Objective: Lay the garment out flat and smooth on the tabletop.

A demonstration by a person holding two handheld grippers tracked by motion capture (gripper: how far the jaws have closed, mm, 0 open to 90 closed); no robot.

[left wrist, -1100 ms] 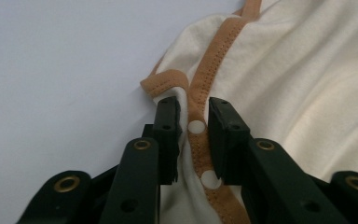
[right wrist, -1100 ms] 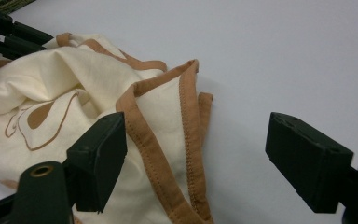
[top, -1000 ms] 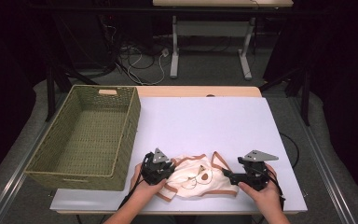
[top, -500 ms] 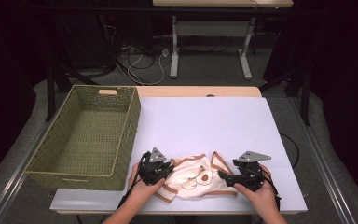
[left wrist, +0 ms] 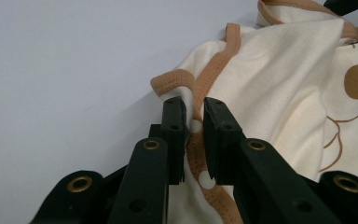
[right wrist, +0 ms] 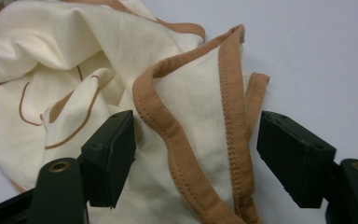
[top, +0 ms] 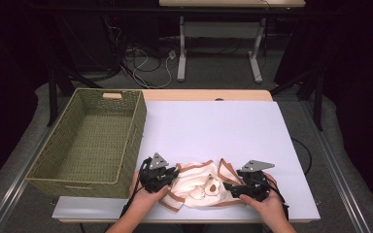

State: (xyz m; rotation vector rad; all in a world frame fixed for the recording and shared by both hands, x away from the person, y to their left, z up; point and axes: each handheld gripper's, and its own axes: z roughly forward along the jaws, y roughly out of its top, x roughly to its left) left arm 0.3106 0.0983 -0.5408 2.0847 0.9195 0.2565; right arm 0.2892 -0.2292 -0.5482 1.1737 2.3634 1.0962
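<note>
My left tongs pinch the snap-studded brown hem of the cream baby garment on the counter beside the wicker basket. My right tongs have just been closing, a trimmed fold between their jaws, not yet pressed.

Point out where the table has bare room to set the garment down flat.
Free: the white table beyond the cream garment, right of the woven basket. Crowded: the near edge, where left gripper and right gripper flank the garment.
</note>
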